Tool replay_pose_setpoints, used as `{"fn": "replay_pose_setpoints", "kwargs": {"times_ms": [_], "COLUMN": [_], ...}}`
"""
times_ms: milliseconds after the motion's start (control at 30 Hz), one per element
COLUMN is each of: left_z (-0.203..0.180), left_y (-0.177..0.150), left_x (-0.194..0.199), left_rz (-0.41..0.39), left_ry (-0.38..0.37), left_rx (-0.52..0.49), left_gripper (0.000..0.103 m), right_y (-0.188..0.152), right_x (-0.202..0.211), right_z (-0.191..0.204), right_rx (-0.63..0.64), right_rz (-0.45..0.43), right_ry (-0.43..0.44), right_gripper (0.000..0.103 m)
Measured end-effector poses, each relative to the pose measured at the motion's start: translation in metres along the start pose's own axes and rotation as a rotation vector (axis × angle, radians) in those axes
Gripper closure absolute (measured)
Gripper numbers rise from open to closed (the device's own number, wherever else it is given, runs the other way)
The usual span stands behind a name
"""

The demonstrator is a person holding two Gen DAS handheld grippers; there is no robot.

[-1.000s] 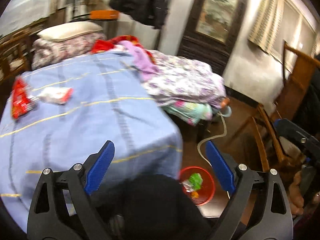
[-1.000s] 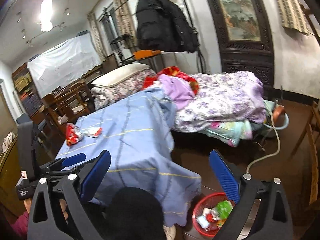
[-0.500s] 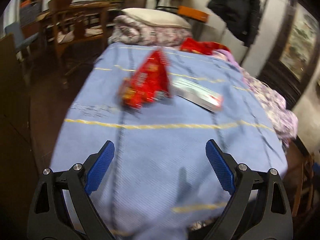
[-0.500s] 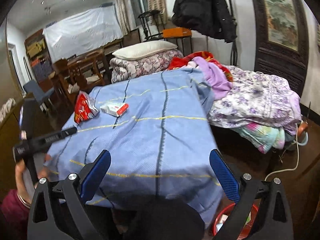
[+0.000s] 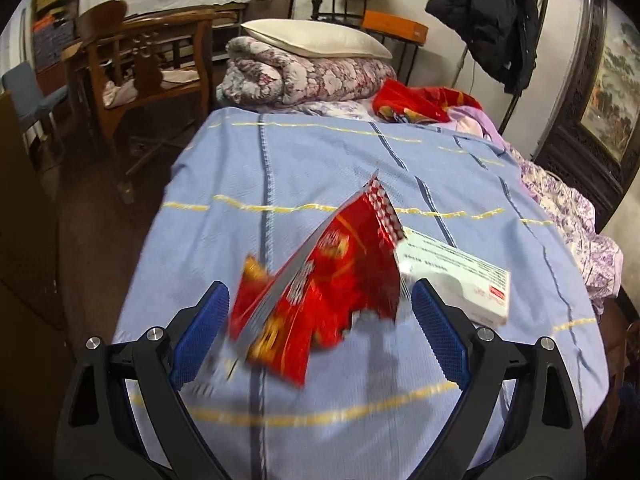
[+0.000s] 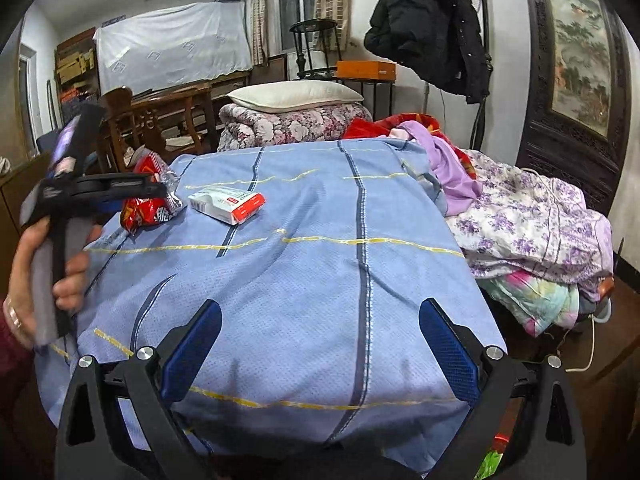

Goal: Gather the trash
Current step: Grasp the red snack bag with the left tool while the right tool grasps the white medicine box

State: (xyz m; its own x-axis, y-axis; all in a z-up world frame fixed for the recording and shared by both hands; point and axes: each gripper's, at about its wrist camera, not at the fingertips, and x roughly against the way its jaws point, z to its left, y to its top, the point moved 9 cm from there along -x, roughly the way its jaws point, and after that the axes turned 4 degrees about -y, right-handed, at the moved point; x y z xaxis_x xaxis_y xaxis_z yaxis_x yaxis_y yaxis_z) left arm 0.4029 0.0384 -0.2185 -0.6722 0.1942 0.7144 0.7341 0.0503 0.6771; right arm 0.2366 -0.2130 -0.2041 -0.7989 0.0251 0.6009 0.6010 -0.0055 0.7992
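A crumpled red snack bag (image 5: 320,292) lies on the blue blanket (image 5: 304,168), standing up between the fingers of my open left gripper (image 5: 320,336). The blue pads (image 5: 200,332) flank the bag without pressing it. Just right of the bag lies a white box with a red end (image 5: 460,276). From the right wrist I see the same bag (image 6: 148,208) and box (image 6: 228,202) at the far left of the blanket, with the left gripper (image 6: 156,190) over the bag, held by a hand (image 6: 52,264). My right gripper (image 6: 320,344) hovers open and empty at the blanket's near edge.
Folded quilts and a pillow (image 5: 316,40) sit at the bed's head, with loose clothes (image 6: 532,224) piled on the right. Wooden chairs (image 5: 140,72) stand left of the bed. A red basket rim (image 6: 500,438) peeks out at the floor below the right gripper.
The left gripper has moved forward over the blanket, so the red bag now sits between its fingers. The right gripper has drifted closer to the bed's near edge.
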Motion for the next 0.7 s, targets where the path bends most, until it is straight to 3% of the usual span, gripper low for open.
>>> {"fn": "replay_pose_setpoints", "kwargs": {"times_ms": [67,300,433,700], "left_z": [0.003,0.025,0.022,0.026], "left_y": [-0.003,-0.003,-0.002,0.002], "left_x": [-0.014,-0.011,-0.010,-0.010], "left_rz": [0.052,0.028,0.029,0.011], "left_ry": [-0.040,-0.143,-0.134,-0.185], "left_rx": [0.031,0.193,0.184,0.227], "left_gripper": [0.009,0.007,0.007,0.007], "right_y": [0.004,0.038,0.060,0.086], "right_x": [-0.002,-0.027,-0.056,-0.115], "right_z": [0.003,0.030,0.049,0.093], "right_rx": [0.008,0.032,0.061,0.188], "right_rz": [0.005,0.031,0.075,0.181], "right_ry": [0.003,0.065,0.095,0.137], "right_gripper": [0.006,0.006,0.006,0.006]}}
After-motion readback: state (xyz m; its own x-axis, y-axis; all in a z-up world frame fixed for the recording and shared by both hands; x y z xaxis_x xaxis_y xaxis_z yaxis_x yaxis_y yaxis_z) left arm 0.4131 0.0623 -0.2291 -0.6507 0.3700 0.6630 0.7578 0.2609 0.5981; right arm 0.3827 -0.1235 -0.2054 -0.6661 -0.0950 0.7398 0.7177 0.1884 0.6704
